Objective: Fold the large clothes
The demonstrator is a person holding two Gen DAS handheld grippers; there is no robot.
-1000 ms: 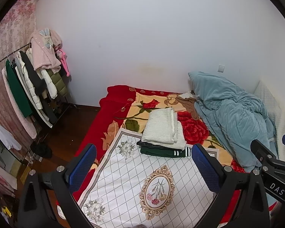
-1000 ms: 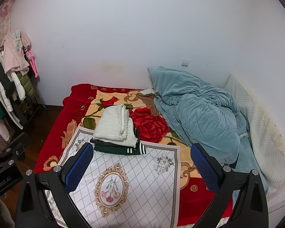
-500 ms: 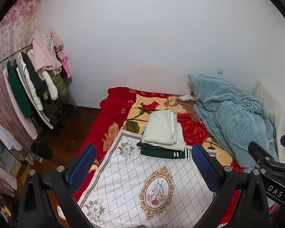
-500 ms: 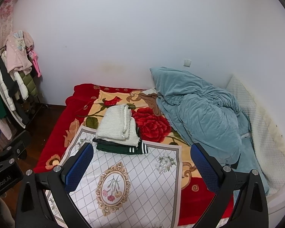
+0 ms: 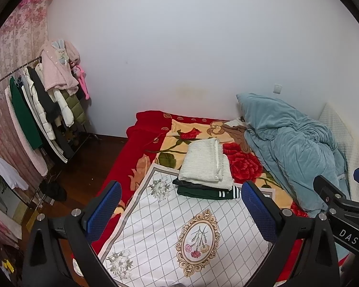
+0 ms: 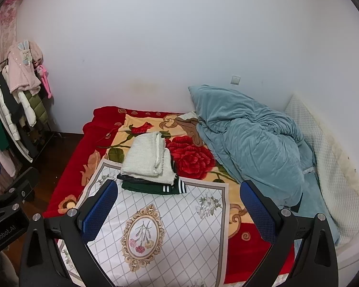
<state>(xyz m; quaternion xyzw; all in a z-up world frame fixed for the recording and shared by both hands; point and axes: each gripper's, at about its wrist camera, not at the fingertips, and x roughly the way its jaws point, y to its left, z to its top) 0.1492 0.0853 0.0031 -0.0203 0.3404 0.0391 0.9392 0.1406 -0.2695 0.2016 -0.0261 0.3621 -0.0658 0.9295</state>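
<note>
A stack of folded clothes sits on the bed: a cream knit garment (image 5: 204, 165) (image 6: 147, 159) on top, a dark one under it, and a green garment with white stripes (image 5: 208, 192) (image 6: 155, 187) at the bottom. The stack rests at the far edge of a white checked cloth (image 5: 179, 227) (image 6: 160, 229). My left gripper (image 5: 182, 212) is open and empty, held above the cloth's near part. My right gripper (image 6: 177, 210) is open and empty too, also above the cloth. Both are well short of the stack.
A crumpled teal duvet (image 5: 292, 148) (image 6: 251, 143) fills the bed's right side. A red rose blanket (image 5: 241, 162) covers the bed. A clothes rack with hanging coats (image 5: 43, 110) (image 6: 16, 100) stands at the left over dark wood floor (image 5: 83, 167).
Both grippers have drifted slightly, so the bed sits a little lower in both views. The clothes stack has not moved. Both grippers stay open.
</note>
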